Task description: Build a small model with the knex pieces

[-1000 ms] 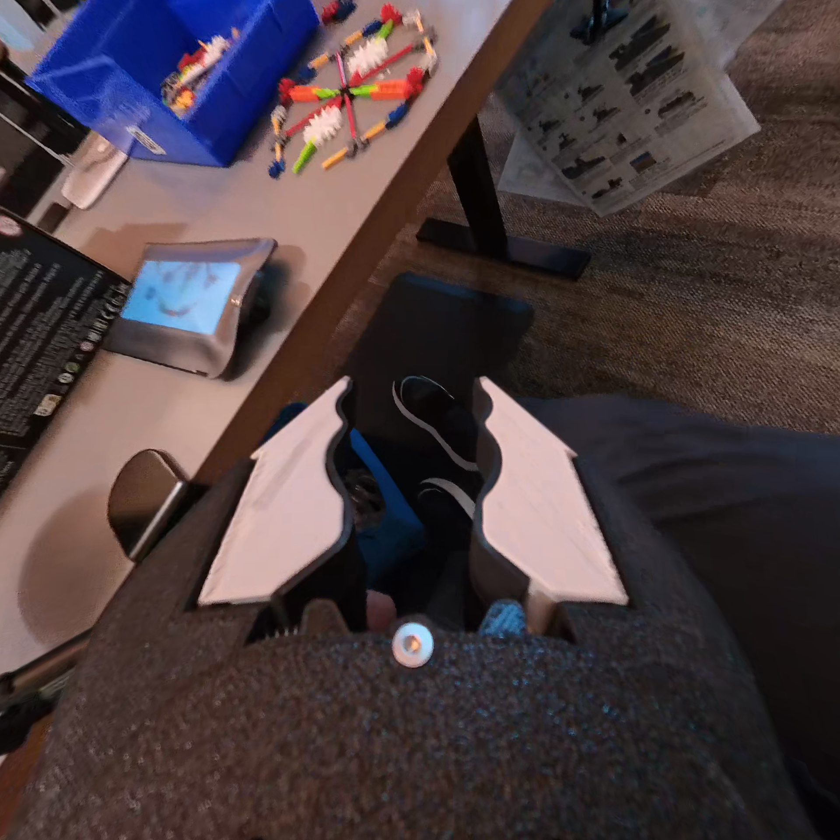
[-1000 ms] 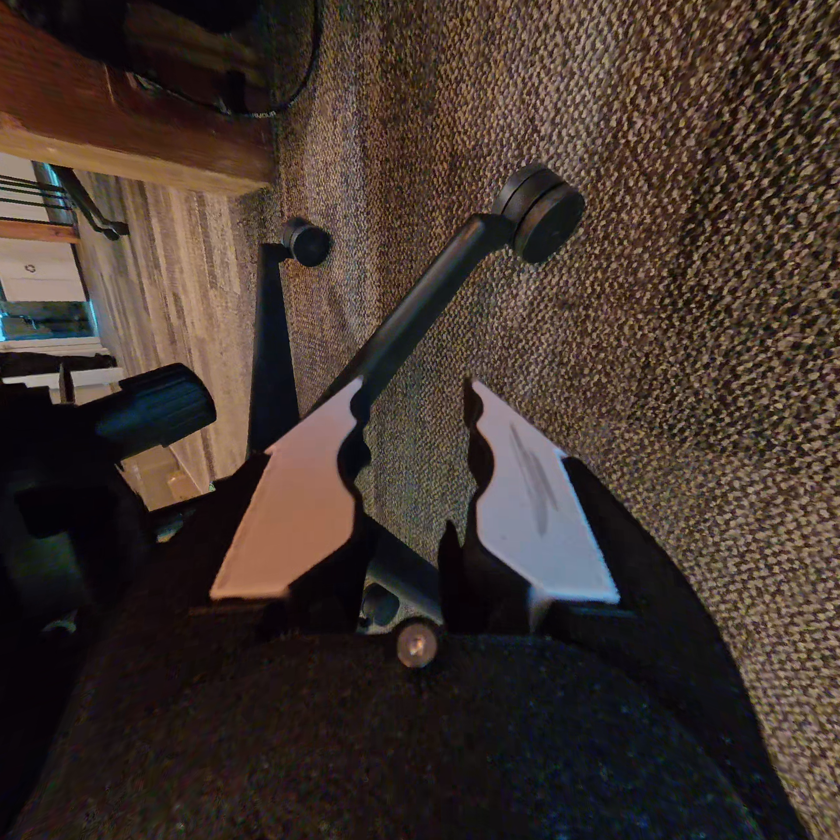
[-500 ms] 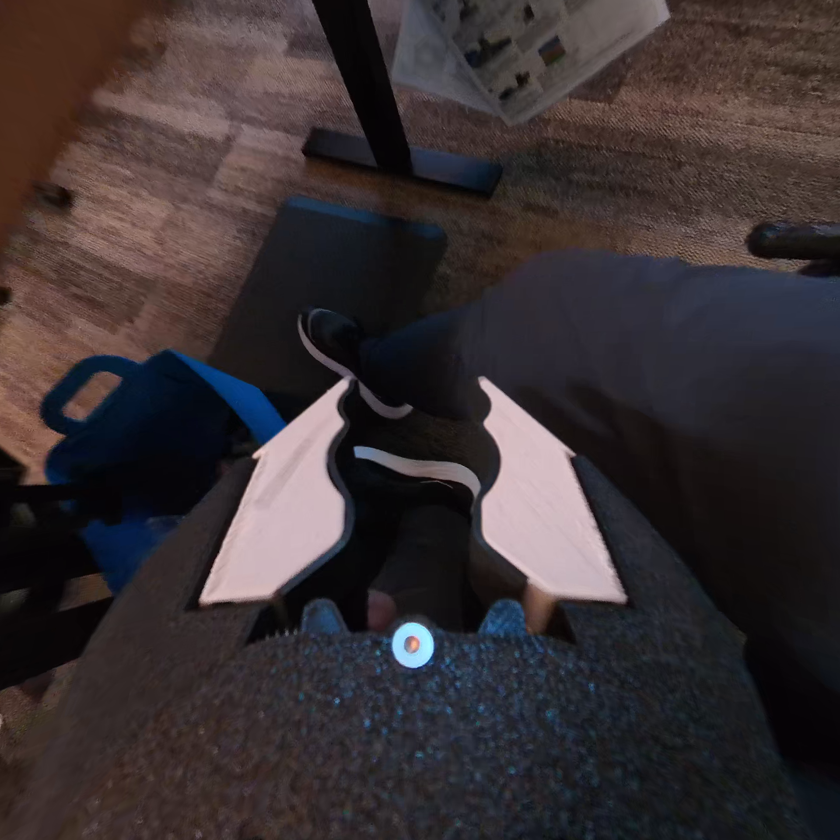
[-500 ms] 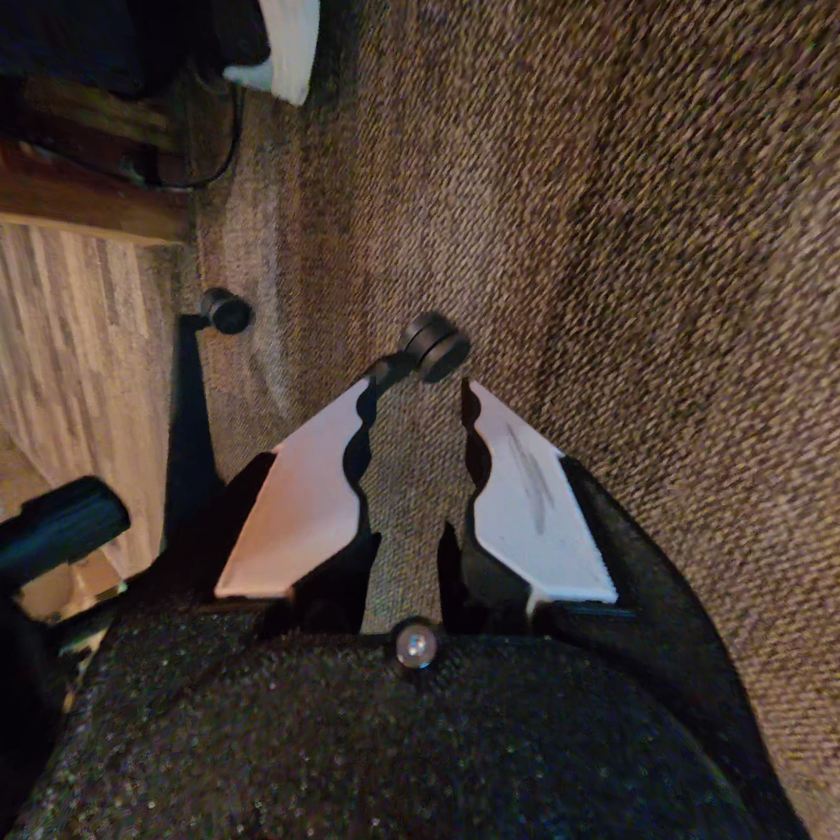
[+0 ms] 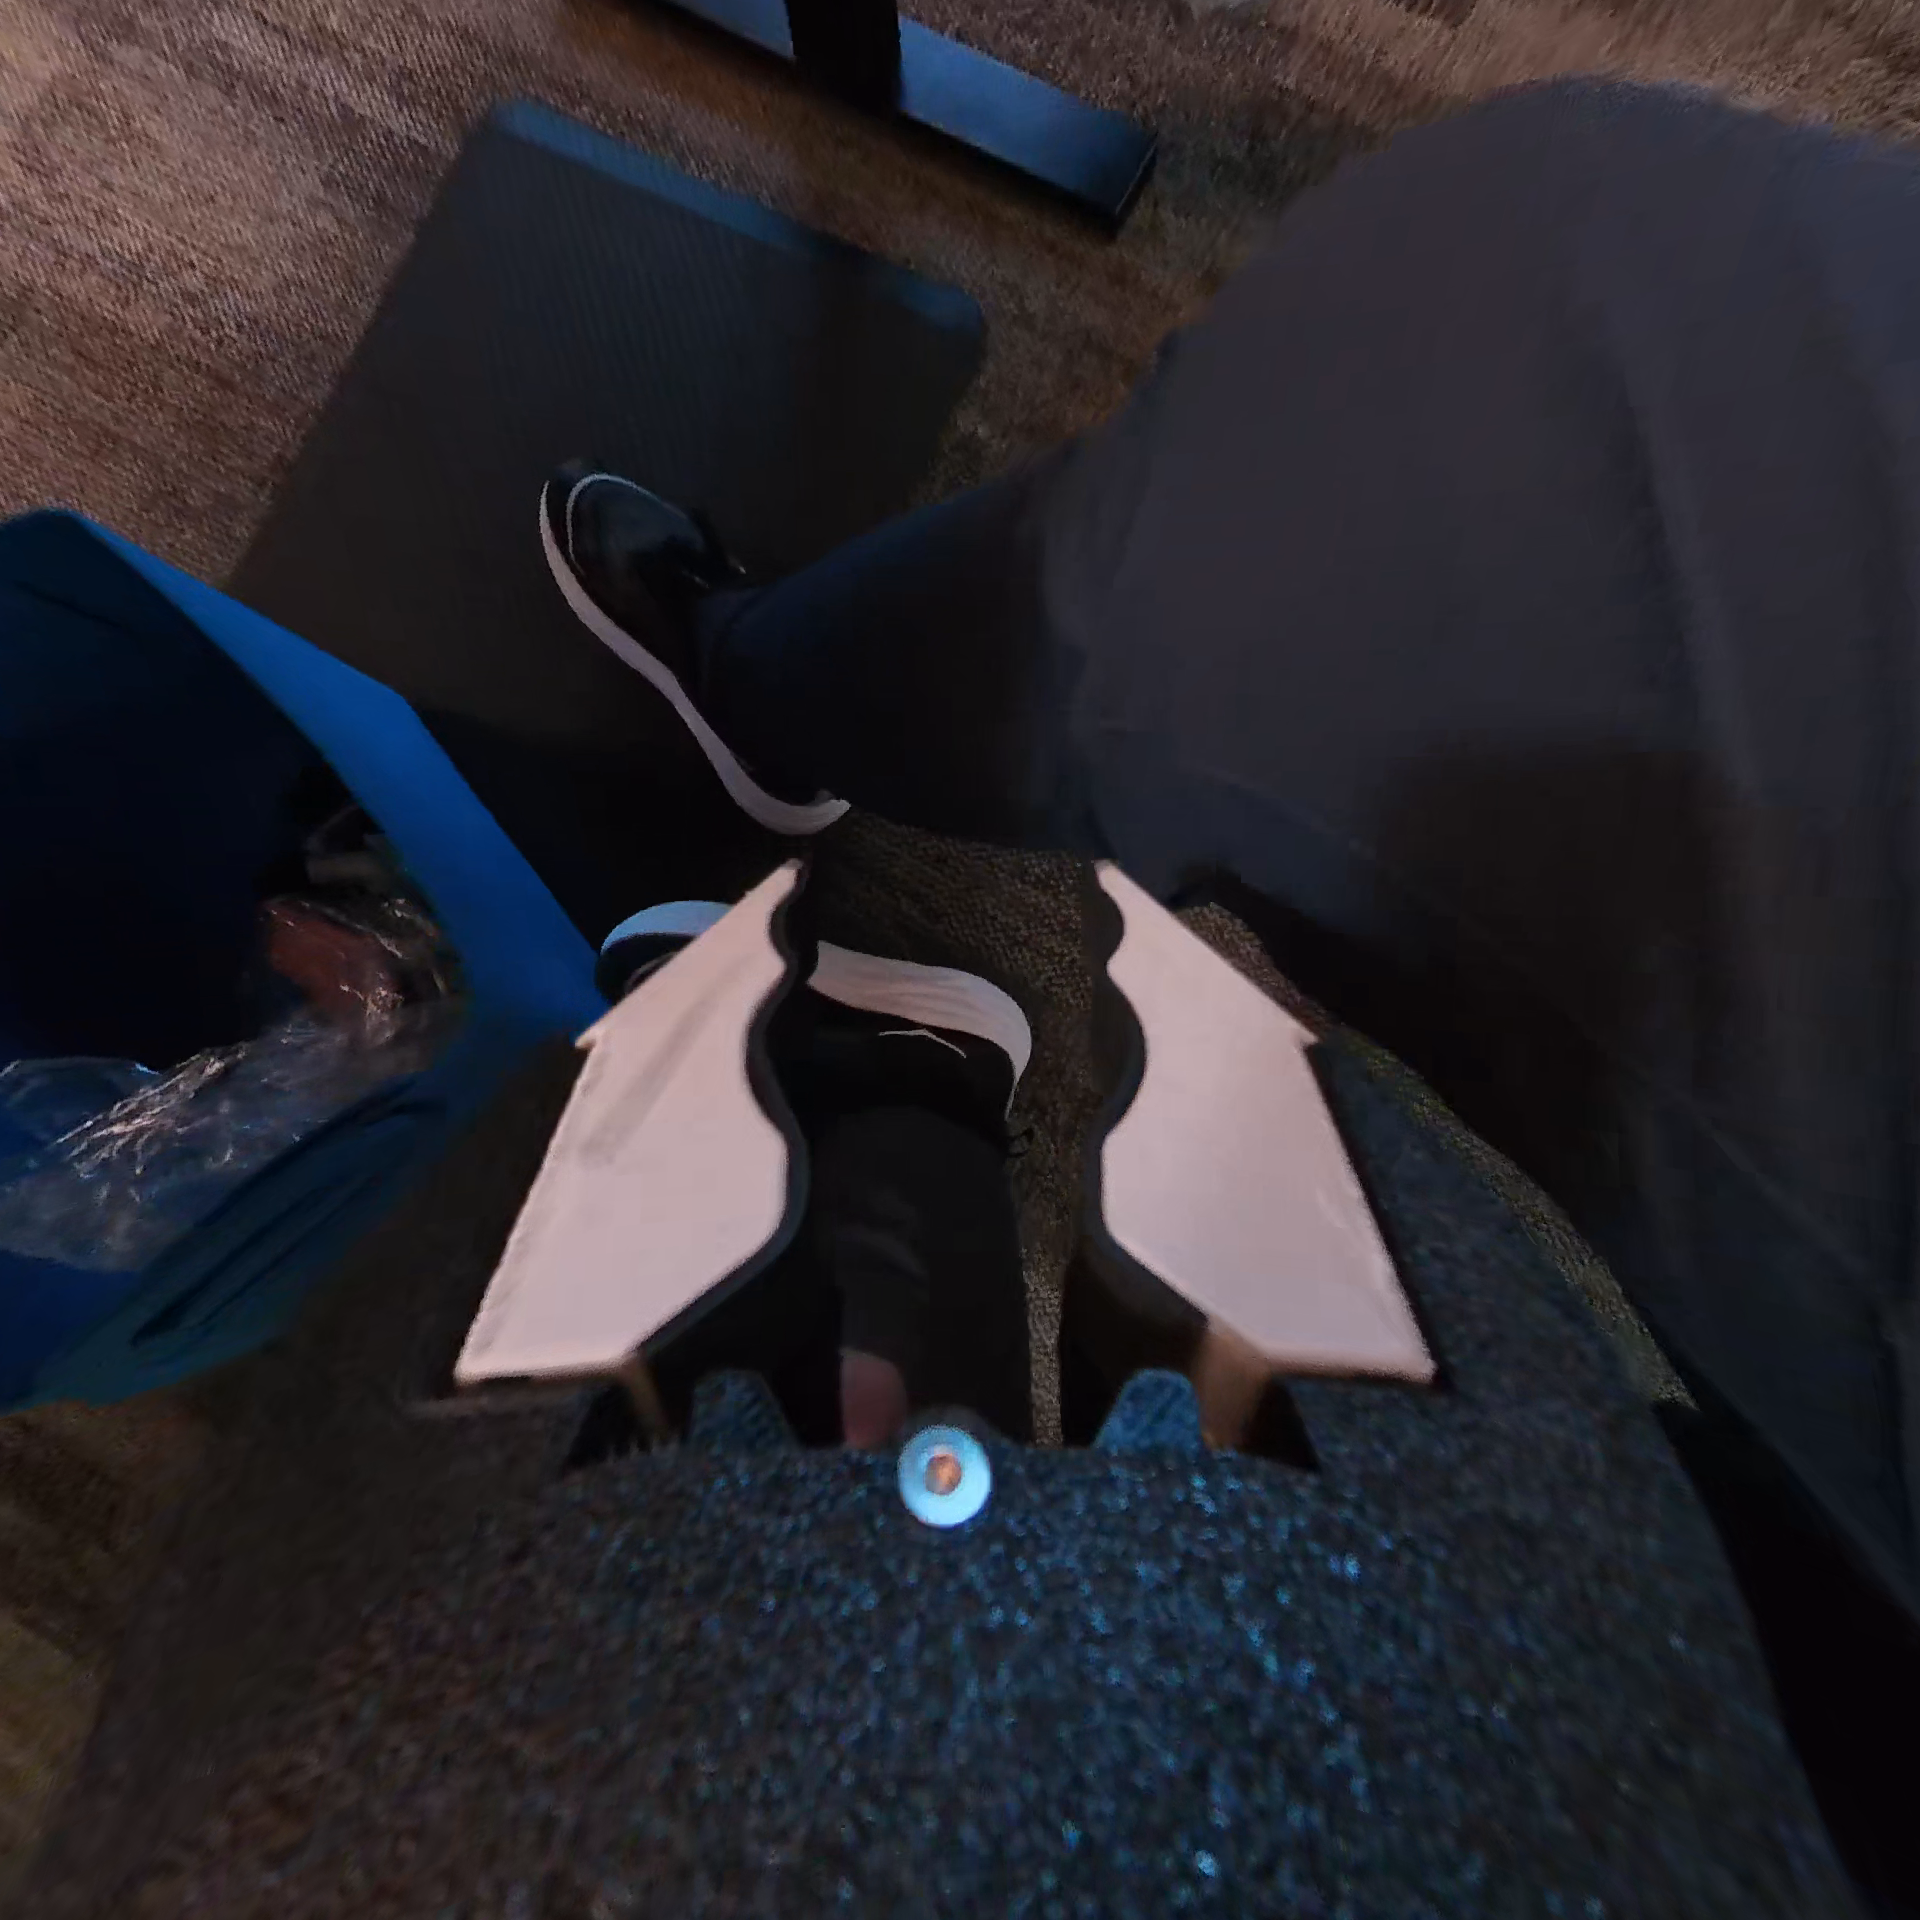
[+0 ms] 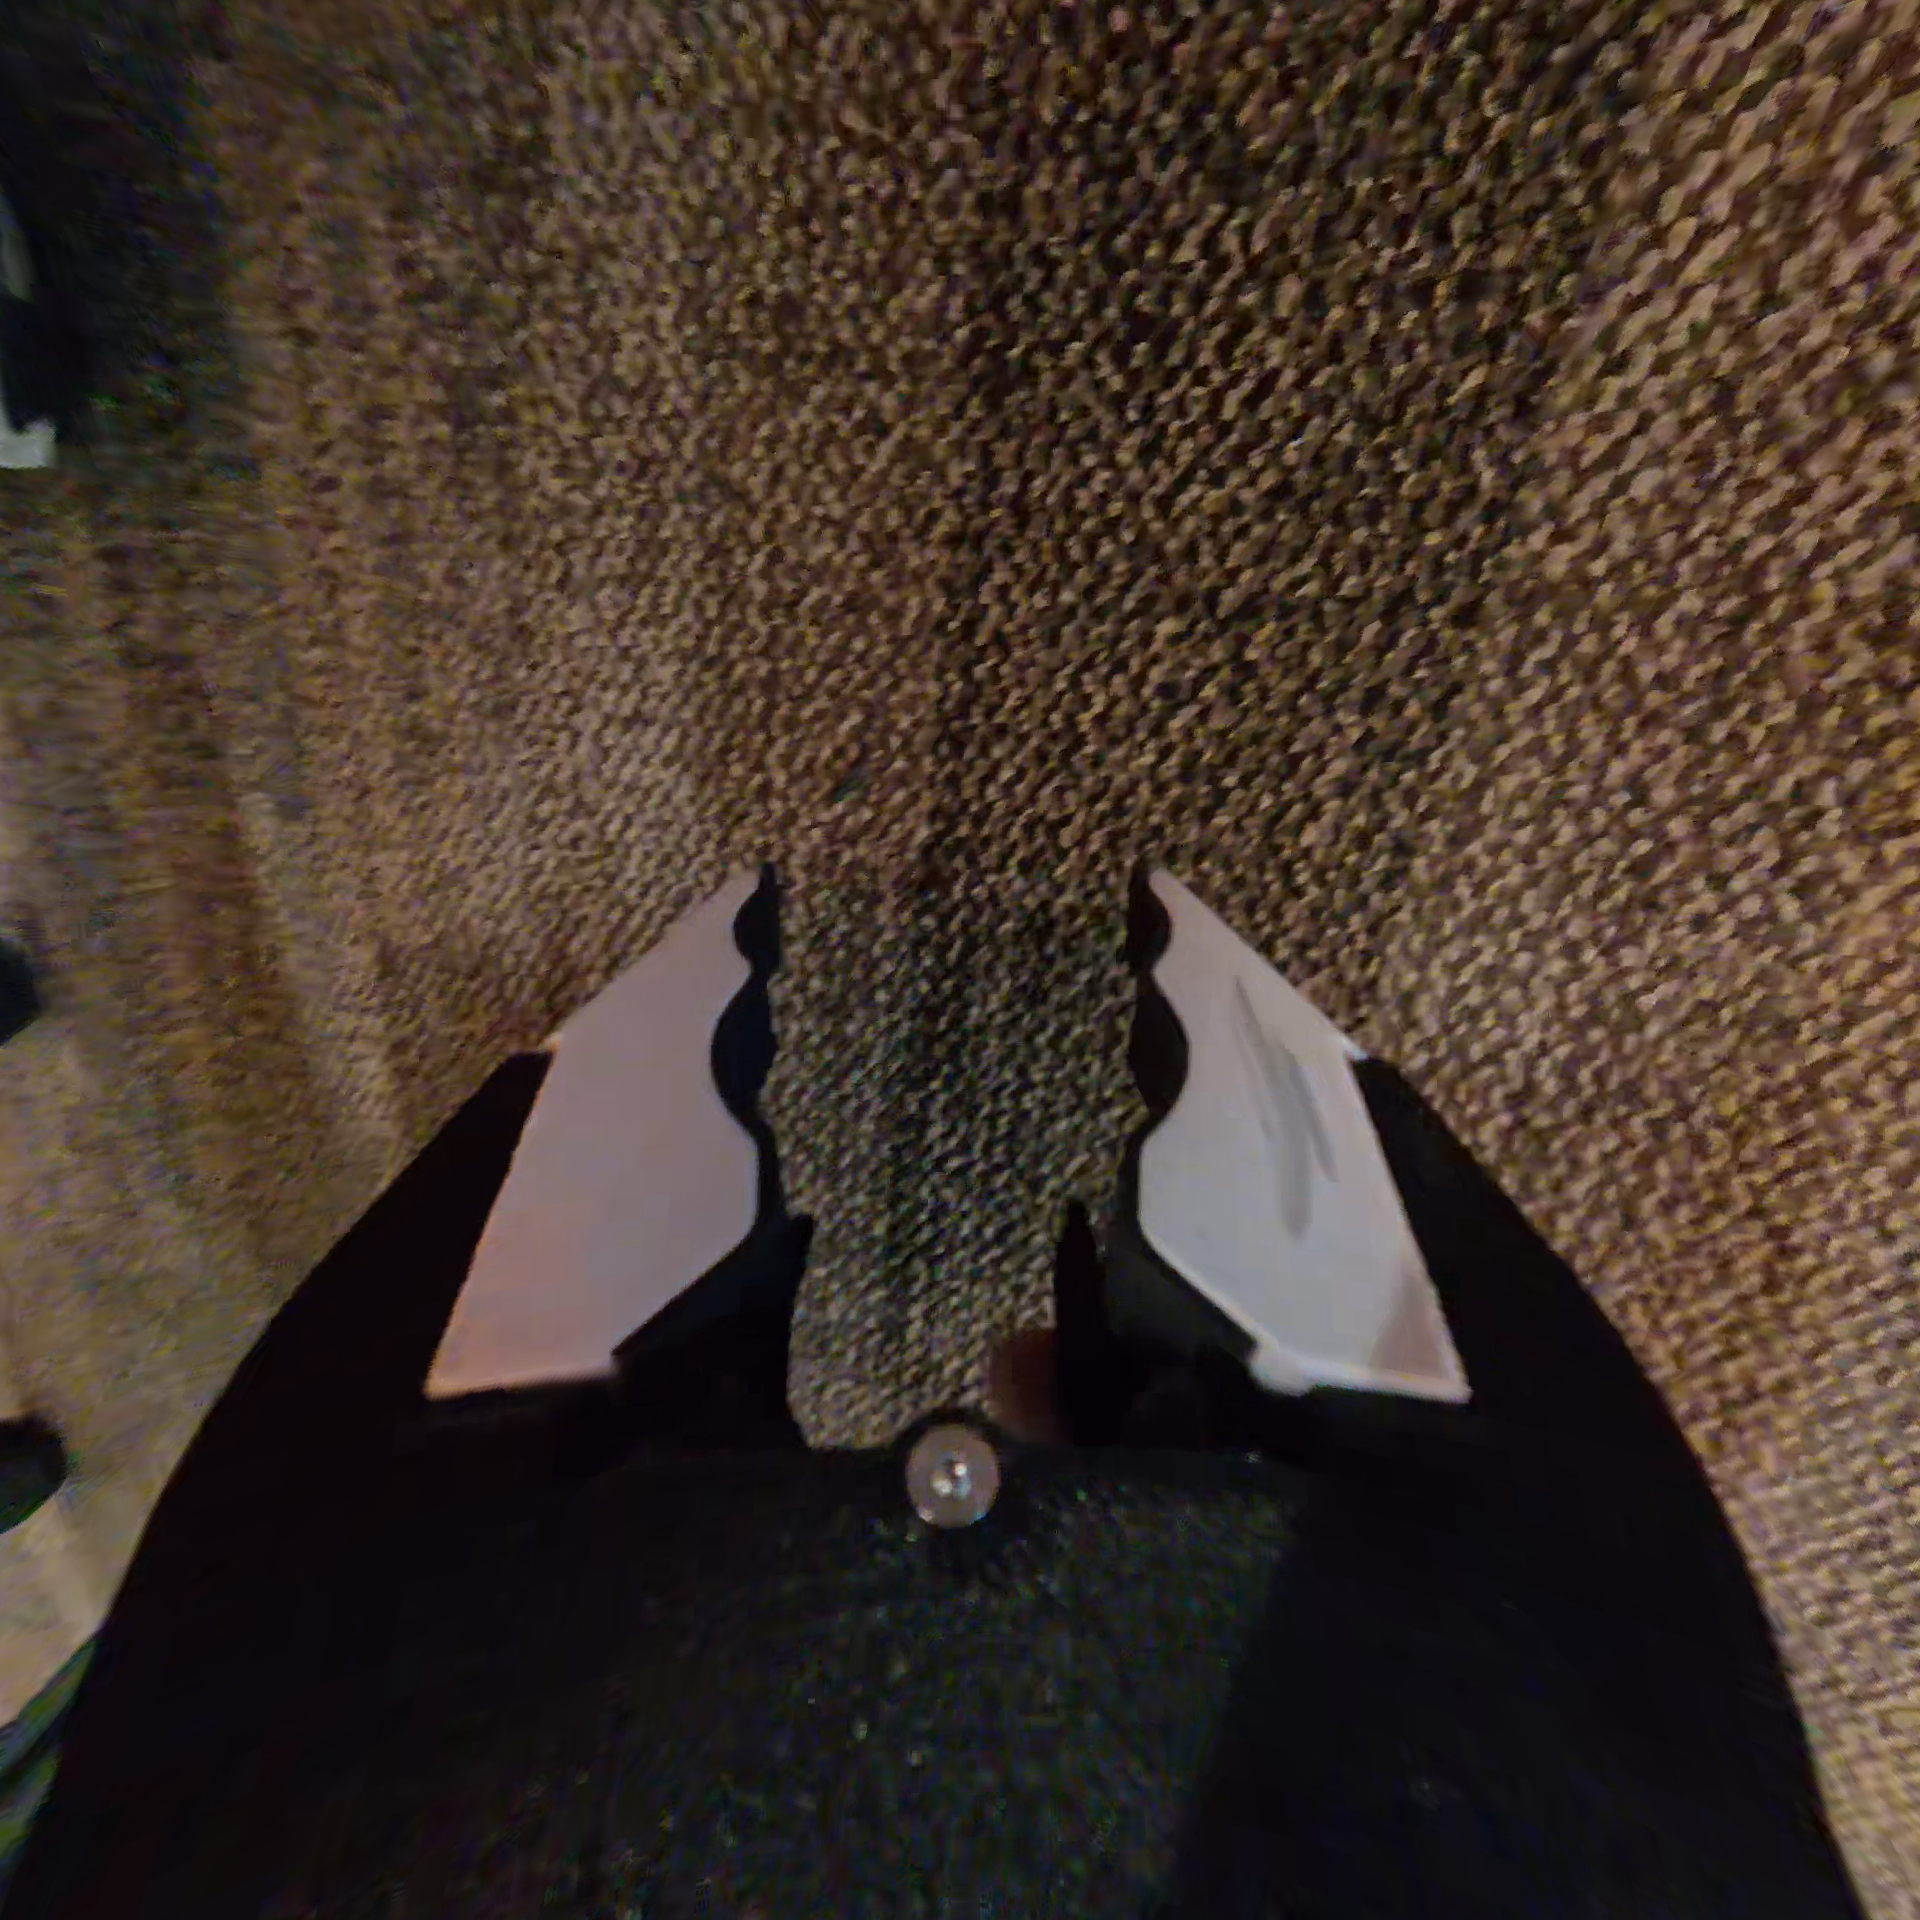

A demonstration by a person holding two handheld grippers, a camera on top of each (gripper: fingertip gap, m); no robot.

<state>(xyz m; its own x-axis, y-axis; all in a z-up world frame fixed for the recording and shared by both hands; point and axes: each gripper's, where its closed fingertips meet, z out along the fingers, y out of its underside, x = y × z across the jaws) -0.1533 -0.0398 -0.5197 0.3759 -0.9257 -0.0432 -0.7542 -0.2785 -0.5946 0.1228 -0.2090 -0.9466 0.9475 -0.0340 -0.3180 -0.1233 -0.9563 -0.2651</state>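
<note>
My left gripper is open and empty. It points down at the floor, above a person's black shoes with white soles and dark trouser legs. A blue bag with crinkled clear plastic inside lies just left of it. My right gripper is open and empty. It points straight down at brown speckled carpet, close above it, with nothing between the fingers.
A dark floor mat lies under the feet. A black table foot stands at the top of the left wrist view. Dark blurred shapes sit at the left edge of the right wrist view. The tips of one gripper are about 55 cm away from the tips of the other.
The left gripper swung down from the table edge to the floor, over the shoes and bag. The right gripper moved off the chair base and casters onto bare carpet, and its jaws stand wider.
</note>
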